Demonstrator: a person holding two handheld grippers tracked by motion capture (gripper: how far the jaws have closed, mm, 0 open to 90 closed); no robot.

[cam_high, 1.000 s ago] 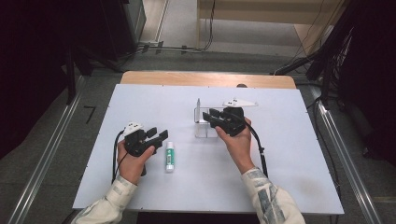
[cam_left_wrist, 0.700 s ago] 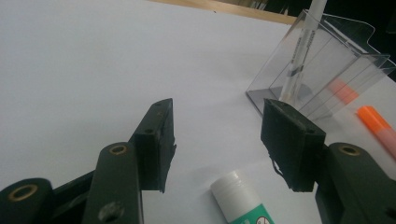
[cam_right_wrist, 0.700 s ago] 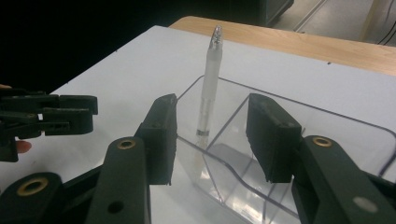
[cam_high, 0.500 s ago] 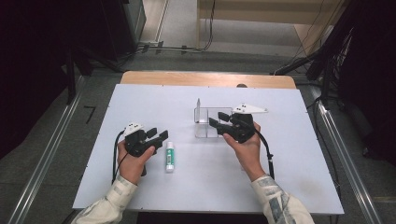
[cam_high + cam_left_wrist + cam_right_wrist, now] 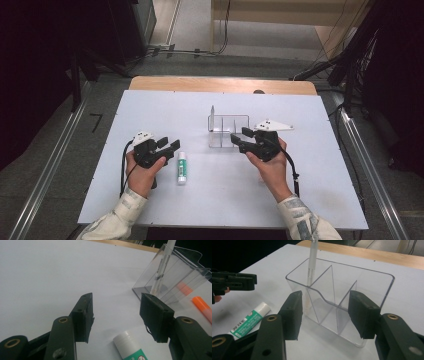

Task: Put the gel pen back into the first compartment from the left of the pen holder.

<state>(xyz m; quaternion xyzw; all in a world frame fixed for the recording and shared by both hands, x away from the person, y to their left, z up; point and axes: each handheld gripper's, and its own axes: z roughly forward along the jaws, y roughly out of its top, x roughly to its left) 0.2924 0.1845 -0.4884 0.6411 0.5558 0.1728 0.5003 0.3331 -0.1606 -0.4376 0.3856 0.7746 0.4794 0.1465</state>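
High view: left gripper [image 5: 172, 145] low on the white table [image 5: 150, 107], jaws parted and empty, just left of the glue stick [image 5: 182, 167], which lies flat, cap toward the far side. Right gripper [image 5: 239, 140] close against the near side of the clear organizer [image 5: 228, 131], jaws just opened wider, nothing between them. Pen [image 5: 212, 118] standing in the organizer's left end, thin and hard to make out. Dividers barely readable through the clear walls. Wide bare table left of the left gripper and right of the right hand; wooden strip along the far edge; both sleeves cut off at the bottom.

Left gripper view: jaws apart, holding nothing; glue stick [image 5: 130, 347] below and between the tips, white cap up, body cut off at the bottom edge. Organizer [image 5: 172, 282] ahead on the right, pen [image 5: 162, 265] upright inside, top cut off. Orange marker [image 5: 203, 308] on the table right of the organizer, cut by the frame edge, unseen from above. Orange smear through the clear wall, unclear.

Right gripper view: jaws wide, empty, organizer [image 5: 352, 312] just ahead between them, not touched. Three compartments plain here; pen [image 5: 312, 267] in the left one, top cut off. Glue stick [image 5: 249, 321] at left, partly hidden by the left jaw; left gripper [image 5: 249, 281] at the far left edge.
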